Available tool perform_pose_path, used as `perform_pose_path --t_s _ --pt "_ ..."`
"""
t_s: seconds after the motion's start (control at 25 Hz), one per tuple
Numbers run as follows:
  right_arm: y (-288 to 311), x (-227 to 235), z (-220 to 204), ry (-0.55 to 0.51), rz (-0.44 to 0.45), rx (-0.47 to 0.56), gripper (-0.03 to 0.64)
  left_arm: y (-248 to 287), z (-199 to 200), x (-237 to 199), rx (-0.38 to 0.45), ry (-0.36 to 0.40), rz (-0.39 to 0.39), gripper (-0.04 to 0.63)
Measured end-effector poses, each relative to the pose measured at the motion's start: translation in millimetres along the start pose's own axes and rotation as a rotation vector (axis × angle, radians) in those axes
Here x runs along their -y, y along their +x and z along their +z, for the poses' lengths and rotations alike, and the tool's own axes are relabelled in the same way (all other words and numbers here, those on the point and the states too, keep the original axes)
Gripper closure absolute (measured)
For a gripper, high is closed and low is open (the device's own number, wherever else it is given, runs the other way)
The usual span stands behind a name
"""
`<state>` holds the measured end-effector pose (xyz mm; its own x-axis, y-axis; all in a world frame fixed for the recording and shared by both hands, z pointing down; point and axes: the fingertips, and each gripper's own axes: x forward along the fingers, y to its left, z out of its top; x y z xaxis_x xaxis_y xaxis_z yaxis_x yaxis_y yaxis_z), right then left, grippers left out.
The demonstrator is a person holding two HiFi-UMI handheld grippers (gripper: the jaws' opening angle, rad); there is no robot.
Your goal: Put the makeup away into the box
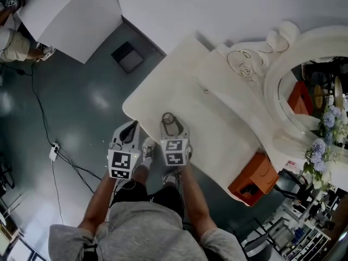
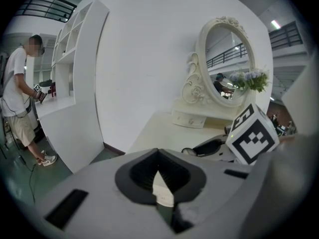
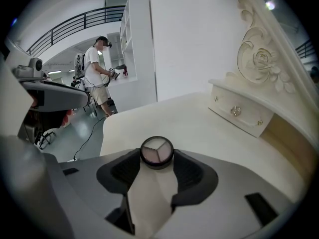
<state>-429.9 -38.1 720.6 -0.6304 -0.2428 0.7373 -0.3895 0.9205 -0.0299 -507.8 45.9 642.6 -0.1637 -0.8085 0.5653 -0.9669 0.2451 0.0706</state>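
The right gripper (image 3: 157, 159) pinched a round makeup compact (image 3: 157, 151) between its jaw tips, a pad against each side, its lid showing three wedge-shaped shades. The left gripper (image 2: 158, 156) had its jaws pressed together at the tips with nothing between them. In the head view the right gripper (image 1: 169, 120) hung over the near edge of the cream dressing table (image 1: 179, 86), the compact (image 1: 168, 118) just inside that edge, while the left gripper (image 1: 129, 132) stayed just off the rounded near corner, over the floor (image 1: 81, 102). Ahead of the compact the tabletop ran bare to a small drawer (image 3: 239, 114) under the carved base of an oval mirror (image 1: 304, 75). An orange box (image 1: 255, 177) sat at the table's right-hand edge, well apart from the compact, and a bunch of pale flowers (image 1: 326, 140) stood near the mirror. To the left the dark floor lay open, crossed by a thin cable (image 1: 43, 124), as far as a white shelving unit (image 3: 139, 49), where another person (image 3: 97, 68) stood. There were two grippers, one compact, one orange box, one mirror and one drawer.
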Motion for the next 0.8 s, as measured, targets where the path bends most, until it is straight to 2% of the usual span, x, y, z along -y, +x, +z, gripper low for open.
perform_pose_path --t_s 0.4,0.8 --pt "-24.1 4.3 14.4 0.029 -0.002 0.056 0.402 -12.1 15.3 9.3 0.035 0.019 -0.001 0.595" --pt "-102.6 32.3 31.4 0.055 -0.081 0.158 0.402 -30.7 64.5 62.3 0.125 0.088 -0.064 0.595"
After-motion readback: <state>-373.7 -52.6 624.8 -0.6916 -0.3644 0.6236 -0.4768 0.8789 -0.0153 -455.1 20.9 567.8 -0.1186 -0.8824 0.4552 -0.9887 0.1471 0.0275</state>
